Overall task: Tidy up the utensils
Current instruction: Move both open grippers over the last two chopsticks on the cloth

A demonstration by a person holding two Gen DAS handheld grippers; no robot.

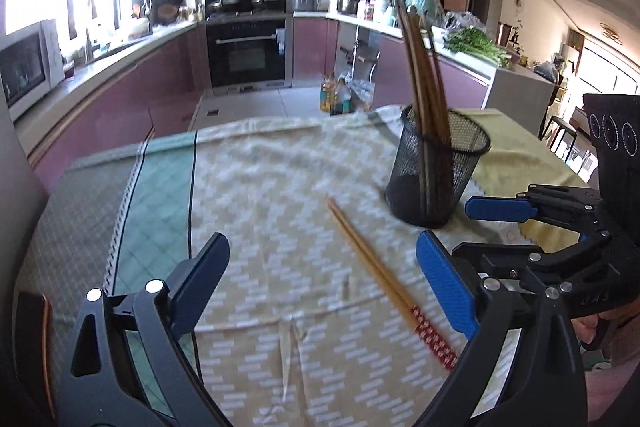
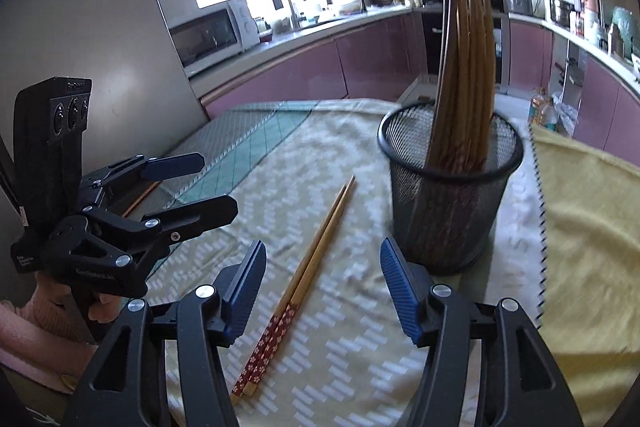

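Observation:
A pair of wooden chopsticks (image 1: 372, 263) with red patterned ends lies side by side on the patterned cloth, also in the right wrist view (image 2: 316, 259). A black mesh cup (image 1: 436, 171) stands upright behind them, holding several brown chopsticks (image 1: 424, 67); it also shows in the right wrist view (image 2: 452, 195). My left gripper (image 1: 322, 283) is open and empty, just short of the loose pair. My right gripper (image 2: 324, 287) is open and empty, above the pair's red ends. Each gripper shows in the other's view, the right one (image 1: 472, 227) and the left one (image 2: 200, 183).
The table carries a beige zigzag cloth (image 1: 260, 211), a teal checked mat (image 1: 160, 211) on the left and a yellow cloth (image 2: 592, 227) on the right. Purple kitchen cabinets, an oven (image 1: 246, 39) and a microwave (image 2: 212, 31) stand beyond the table.

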